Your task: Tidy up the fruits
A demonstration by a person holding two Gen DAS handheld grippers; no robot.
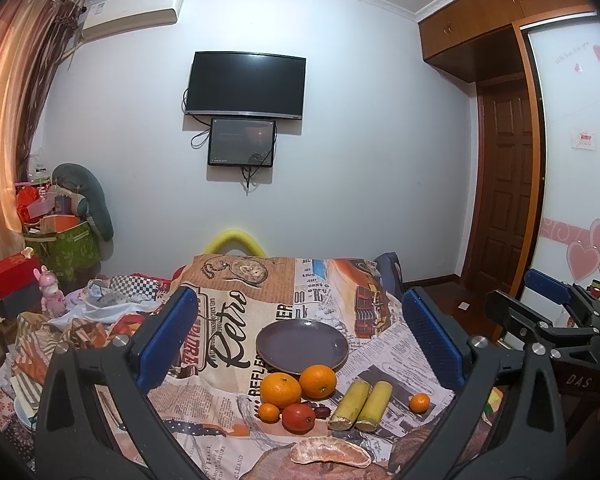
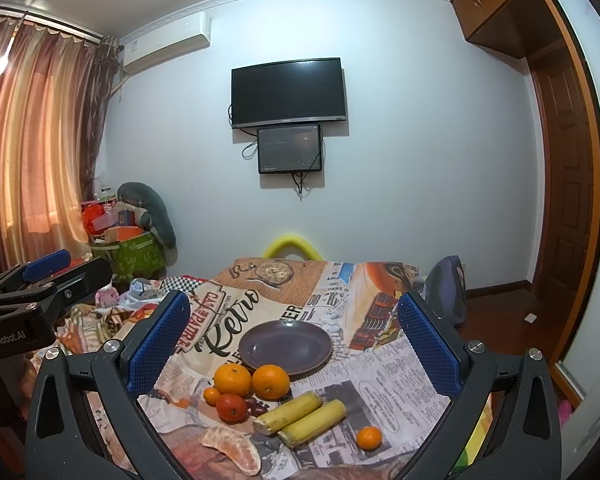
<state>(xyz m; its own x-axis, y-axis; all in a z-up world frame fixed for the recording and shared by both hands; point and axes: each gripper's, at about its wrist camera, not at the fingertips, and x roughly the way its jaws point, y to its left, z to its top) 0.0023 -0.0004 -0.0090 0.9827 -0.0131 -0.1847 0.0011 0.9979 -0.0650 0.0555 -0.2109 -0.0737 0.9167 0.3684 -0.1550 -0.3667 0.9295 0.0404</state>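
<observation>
An empty purple-grey plate (image 1: 302, 345) (image 2: 285, 346) lies on the newspaper-print cloth (image 1: 228, 360). Just in front of it are two oranges (image 1: 281, 390) (image 1: 318, 381), a red fruit (image 1: 298, 418), a small tangerine (image 1: 269, 413) and some dark grapes (image 1: 320, 410). To their right lie two yellow-green cane pieces (image 1: 360, 405) (image 2: 300, 418) and another small tangerine (image 1: 419, 403) (image 2: 369, 438). A peeled citrus segment (image 1: 330, 454) (image 2: 232, 450) lies nearest me. My left gripper (image 1: 300, 300) and right gripper (image 2: 293, 304) hover side by side above the fruit, both open and empty.
A cluttered bed with toys and bedding (image 1: 80, 312) lies to the left, and a green storage box (image 1: 66, 250) stands by the curtain. A TV (image 1: 244, 84) hangs on the far wall. A dark bag (image 2: 446, 288) and a wooden door (image 1: 504, 184) are on the right.
</observation>
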